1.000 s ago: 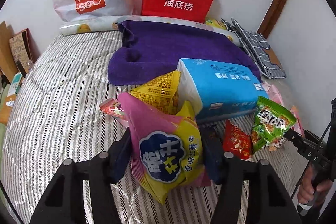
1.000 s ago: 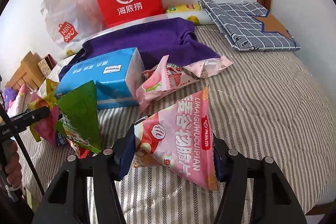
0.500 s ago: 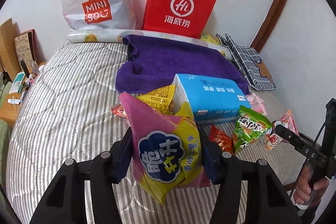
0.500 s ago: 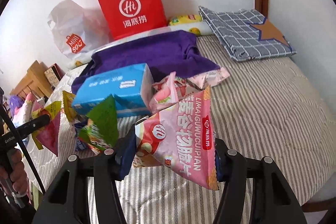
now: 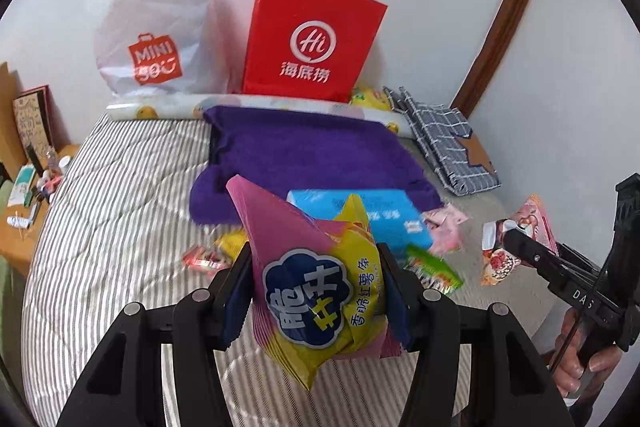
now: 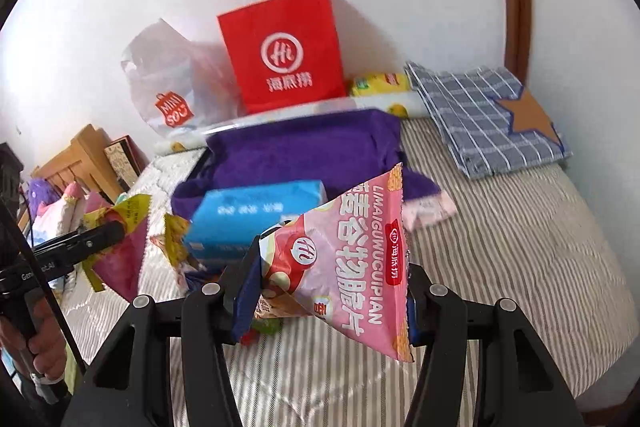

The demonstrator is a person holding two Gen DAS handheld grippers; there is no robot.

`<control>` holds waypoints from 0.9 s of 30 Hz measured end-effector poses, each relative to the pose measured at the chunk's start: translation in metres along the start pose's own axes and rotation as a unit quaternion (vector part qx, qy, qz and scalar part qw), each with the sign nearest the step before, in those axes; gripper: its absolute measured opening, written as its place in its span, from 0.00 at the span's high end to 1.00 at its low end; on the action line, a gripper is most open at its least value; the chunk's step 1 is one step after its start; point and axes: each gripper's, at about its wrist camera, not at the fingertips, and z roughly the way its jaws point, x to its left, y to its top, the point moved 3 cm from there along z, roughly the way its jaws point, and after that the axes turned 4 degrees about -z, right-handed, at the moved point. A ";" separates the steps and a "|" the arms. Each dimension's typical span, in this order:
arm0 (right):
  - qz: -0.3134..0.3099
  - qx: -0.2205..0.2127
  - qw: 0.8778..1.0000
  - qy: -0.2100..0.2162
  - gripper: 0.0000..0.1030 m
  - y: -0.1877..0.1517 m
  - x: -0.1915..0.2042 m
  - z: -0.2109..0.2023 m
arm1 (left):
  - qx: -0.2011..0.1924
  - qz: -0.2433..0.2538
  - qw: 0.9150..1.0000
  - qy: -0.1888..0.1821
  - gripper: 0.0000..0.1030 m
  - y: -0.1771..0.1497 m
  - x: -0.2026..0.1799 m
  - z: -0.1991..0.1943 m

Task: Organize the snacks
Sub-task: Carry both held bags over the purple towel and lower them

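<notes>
Holding one packet apiece, both tools are clear of the striped bed (image 5: 120, 195). The left tool (image 5: 316, 303) is clamping the pink-and-yellow snack bag (image 5: 320, 291) across its middle, pads pressing both sides; the right tool (image 6: 328, 291) is gripping the pink snack packet (image 6: 352, 259) the same way, its corner hanging below the jaws. The rest of the snacks, among them a green packet (image 5: 434, 267), are lying loose around the blue tissue pack (image 5: 384, 223), just in front of the purple towel (image 5: 312, 155).

Judging from the task, the step in hand is carrying these two packets to wherever they are being gathered, probably the red paper bag (image 5: 312, 39) or the white plastic bag (image 5: 152, 27) standing against the wall. Doing it well means keeping the squeeze steady, since puffy foil bags are likely slipping under light pressure, and keeping the dangling corners above the tissue pack while crossing it.

Open room is lying over the bare stripes to the left and over the right side near the checked cloth (image 6: 488, 115). The two tools are working close together, so crossing paths is the main risk. The mattress edge is falling away on the right.
</notes>
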 end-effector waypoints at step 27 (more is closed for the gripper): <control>-0.057 -0.050 0.997 0.022 0.46 0.157 0.002 0.076 | -0.023 0.011 1.000 0.015 0.47 0.142 -0.006 0.064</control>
